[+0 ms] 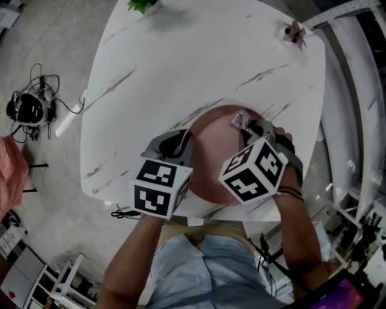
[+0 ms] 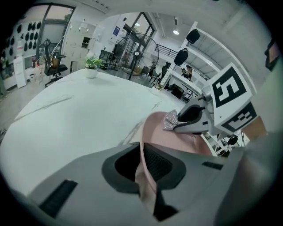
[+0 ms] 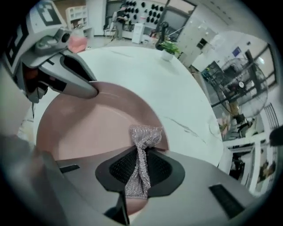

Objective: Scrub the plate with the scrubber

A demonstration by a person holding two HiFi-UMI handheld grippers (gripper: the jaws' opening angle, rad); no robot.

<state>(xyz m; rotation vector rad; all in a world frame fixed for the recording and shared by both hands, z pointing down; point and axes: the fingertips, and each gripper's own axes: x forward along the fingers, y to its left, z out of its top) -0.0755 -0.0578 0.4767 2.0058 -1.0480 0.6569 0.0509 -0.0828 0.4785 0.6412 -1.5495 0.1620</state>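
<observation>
A round pink plate (image 1: 211, 145) lies on the white marble table (image 1: 181, 66) near its front edge. My left gripper (image 1: 181, 145) is shut on the plate's left rim (image 2: 143, 163), which runs between its jaws. My right gripper (image 1: 250, 128) is shut on a silvery mesh scrubber (image 3: 140, 154). The scrubber's free end (image 1: 239, 119) sticks out over the plate's far right part (image 3: 97, 128). In the left gripper view the scrubber (image 2: 170, 120) shows at the tip of the right gripper (image 2: 190, 121), above the plate (image 2: 177, 141).
A small potted plant (image 1: 142, 5) stands at the table's far edge and a small pinkish flower (image 1: 295, 33) at the far right corner. Cables and a device (image 1: 30, 108) lie on the floor to the left. Metal shelving (image 1: 356, 121) runs along the right.
</observation>
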